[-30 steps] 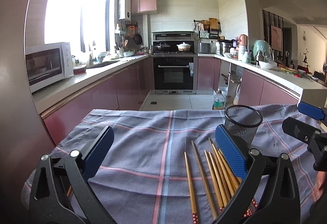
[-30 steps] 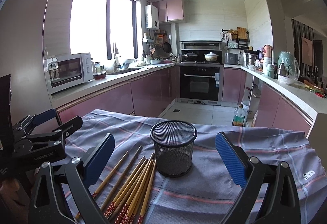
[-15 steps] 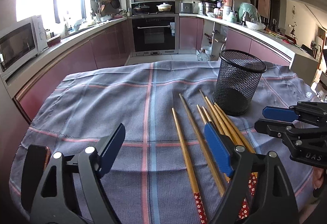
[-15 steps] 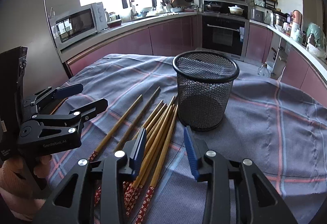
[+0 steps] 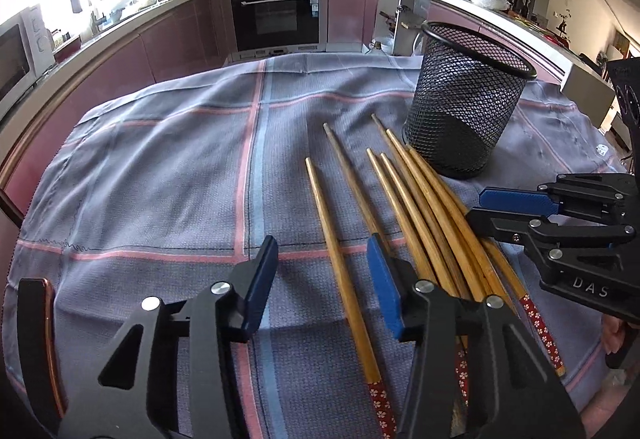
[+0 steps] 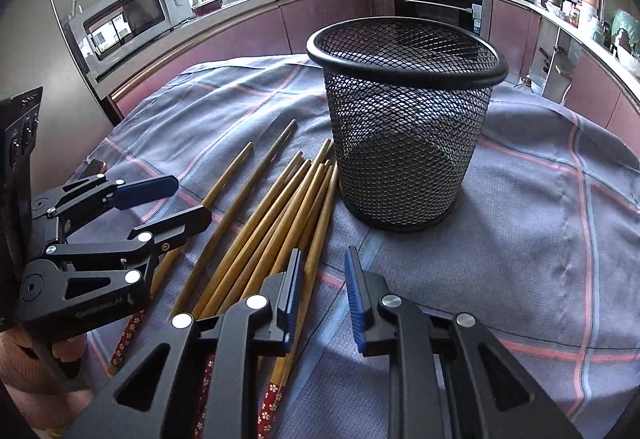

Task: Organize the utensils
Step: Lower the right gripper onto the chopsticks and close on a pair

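Both the left claw [image 5: 322,271] and right claw [image 6: 322,279] hang released, ungrasping, over chopsticks [image 5: 416,207] beside the mesh cup [image 6: 404,127].

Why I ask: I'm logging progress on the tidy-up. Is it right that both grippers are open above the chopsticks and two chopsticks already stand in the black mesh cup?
Not quite. The black mesh cup is empty; the right wrist view looks through its mesh to a bare bottom. All the chopsticks lie on the cloth beside it. The left gripper and right gripper are indeed open above them.
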